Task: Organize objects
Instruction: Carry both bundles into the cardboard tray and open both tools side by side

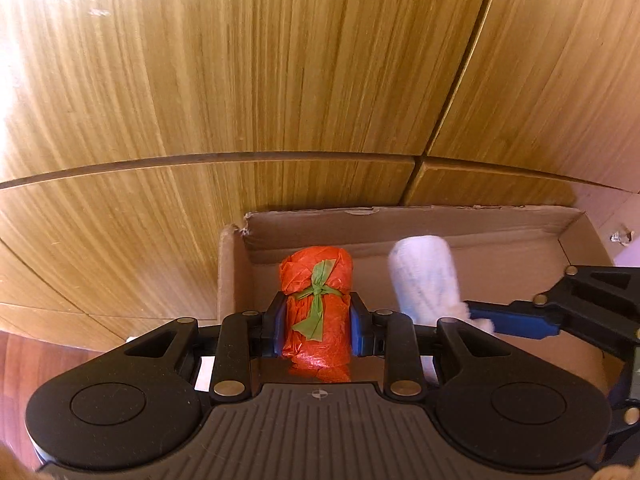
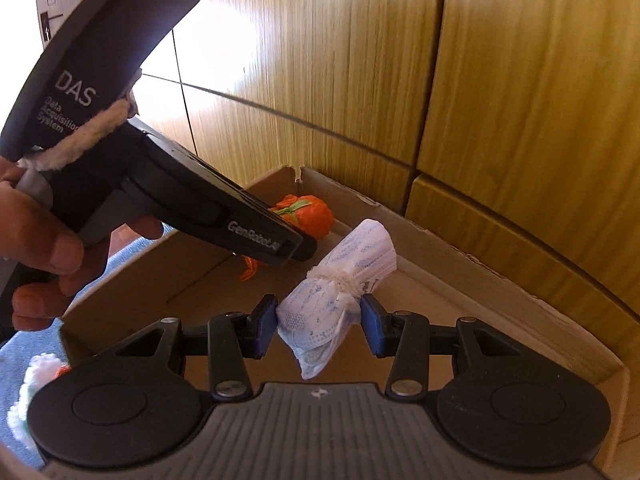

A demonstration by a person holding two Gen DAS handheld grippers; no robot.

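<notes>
My left gripper [image 1: 318,326] is shut on an orange bundle [image 1: 317,300] tied with a green ribbon, held over the open cardboard box [image 1: 400,220]. My right gripper [image 2: 319,322] is shut on a white bundle [image 2: 340,292] with a blue pattern, tied with white string, also over the box [image 2: 440,248]. In the left wrist view the white bundle [image 1: 426,278] shows to the right, with the right gripper's blue pads [image 1: 516,320] on it. In the right wrist view the left gripper's body hides most of the orange bundle [image 2: 316,212].
Wooden cabinet doors [image 1: 280,80] stand right behind the box. A blue cloth surface [image 2: 28,344] lies to the left, with a white fluffy object [image 2: 36,376] on it. A strip of reddish wood floor [image 1: 32,360] shows at lower left.
</notes>
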